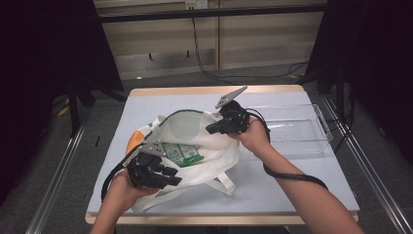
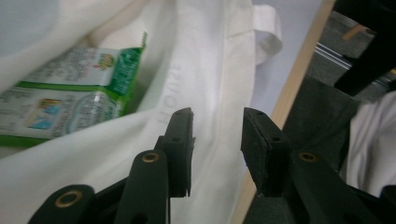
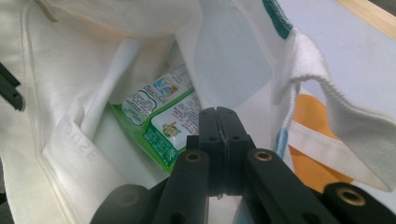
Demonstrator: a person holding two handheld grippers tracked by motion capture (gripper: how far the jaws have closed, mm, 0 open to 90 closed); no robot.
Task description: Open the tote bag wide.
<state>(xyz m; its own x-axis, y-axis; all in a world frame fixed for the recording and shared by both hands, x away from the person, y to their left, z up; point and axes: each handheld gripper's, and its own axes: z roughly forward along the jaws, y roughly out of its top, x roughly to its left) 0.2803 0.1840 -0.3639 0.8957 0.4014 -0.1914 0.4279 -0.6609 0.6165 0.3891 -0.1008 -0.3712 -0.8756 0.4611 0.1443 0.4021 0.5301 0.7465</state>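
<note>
My right tongs (image 1: 212,129) pinch the bag (image 1: 214,151) rim. My left tongs (image 2: 217,133) are spread over its cloth, gripping nothing. Packets (image 3: 161,116) lie inside.

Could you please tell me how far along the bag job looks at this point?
Done: two green-and-white snack packets lie inside the white cloth tote bag. In hand: the right hand-held gripper is shut at the bag's rim, while the left hand-held gripper stands open with nothing between its jaws. Left: the clear plastic tray holds nothing visible.
</note>
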